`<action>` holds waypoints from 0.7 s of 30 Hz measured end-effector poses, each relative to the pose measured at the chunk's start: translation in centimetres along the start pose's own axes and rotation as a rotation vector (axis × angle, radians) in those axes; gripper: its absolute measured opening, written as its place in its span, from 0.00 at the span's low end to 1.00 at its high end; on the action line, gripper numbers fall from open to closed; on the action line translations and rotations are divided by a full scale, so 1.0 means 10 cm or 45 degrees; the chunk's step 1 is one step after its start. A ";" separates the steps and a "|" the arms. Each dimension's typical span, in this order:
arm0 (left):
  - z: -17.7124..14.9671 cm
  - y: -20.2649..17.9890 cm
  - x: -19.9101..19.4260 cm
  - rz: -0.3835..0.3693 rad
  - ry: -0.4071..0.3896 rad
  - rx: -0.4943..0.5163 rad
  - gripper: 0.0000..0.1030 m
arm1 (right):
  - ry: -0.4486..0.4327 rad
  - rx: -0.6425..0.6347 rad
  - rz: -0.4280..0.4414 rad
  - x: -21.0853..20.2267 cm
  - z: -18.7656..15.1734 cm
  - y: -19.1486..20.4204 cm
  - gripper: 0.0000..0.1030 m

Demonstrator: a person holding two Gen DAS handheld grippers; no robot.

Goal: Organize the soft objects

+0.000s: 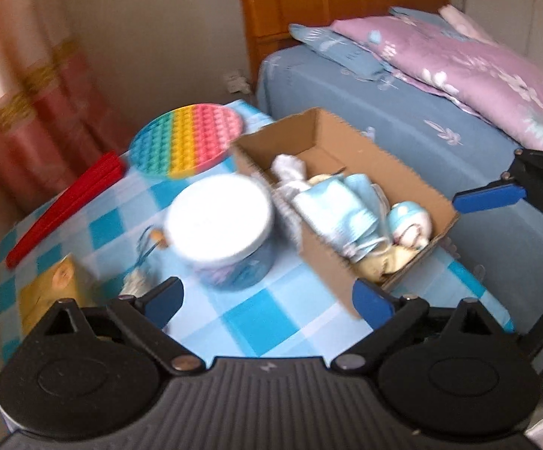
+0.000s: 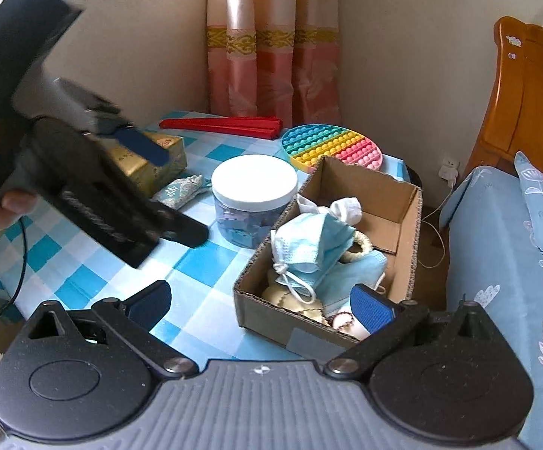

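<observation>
Clearly the crumpled pale-blue fabric face masks (image 2: 308, 247) in the brown cardboard box (image 2: 408, 225) at the table's bed-side edge look light and floppy, best pinched at a bunched fold. Both the left gripper (image 1: 267, 300) and right gripper (image 2: 262, 302) stand wide apart, holding nothing.

Left gripper (image 1: 267, 300): black matte body w/ ribbed grey centre, round pivot housings, silver screws, blue pads. Right gripper (image 2: 262, 302) same build. In right-wrist view, upper left, white lettering on the left one's black handle, thin black cable below.

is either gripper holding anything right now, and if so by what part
No. The left gripper and right gripper both stand open with nothing between their fingers.
</observation>
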State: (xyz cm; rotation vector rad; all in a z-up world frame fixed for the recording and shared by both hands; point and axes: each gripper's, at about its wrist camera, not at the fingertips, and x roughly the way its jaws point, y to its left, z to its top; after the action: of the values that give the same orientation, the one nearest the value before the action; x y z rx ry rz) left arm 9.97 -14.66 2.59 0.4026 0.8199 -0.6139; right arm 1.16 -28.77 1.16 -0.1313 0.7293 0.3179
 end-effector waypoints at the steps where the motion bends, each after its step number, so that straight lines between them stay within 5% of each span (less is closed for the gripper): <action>1: -0.04 0.05 -0.03 0.008 -0.004 -0.019 0.95 | -0.001 0.000 0.000 0.01 0.01 0.02 1.00; 21: -0.57 0.60 0.00 0.119 -0.036 -0.256 0.95 | 0.045 -0.040 0.061 0.31 0.23 0.28 1.00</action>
State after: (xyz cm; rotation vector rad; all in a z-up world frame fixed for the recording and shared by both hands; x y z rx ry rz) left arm 10.74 -7.00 -0.38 0.2468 0.8228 -0.4445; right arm 3.87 -24.84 0.74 -0.1499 0.7636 0.3740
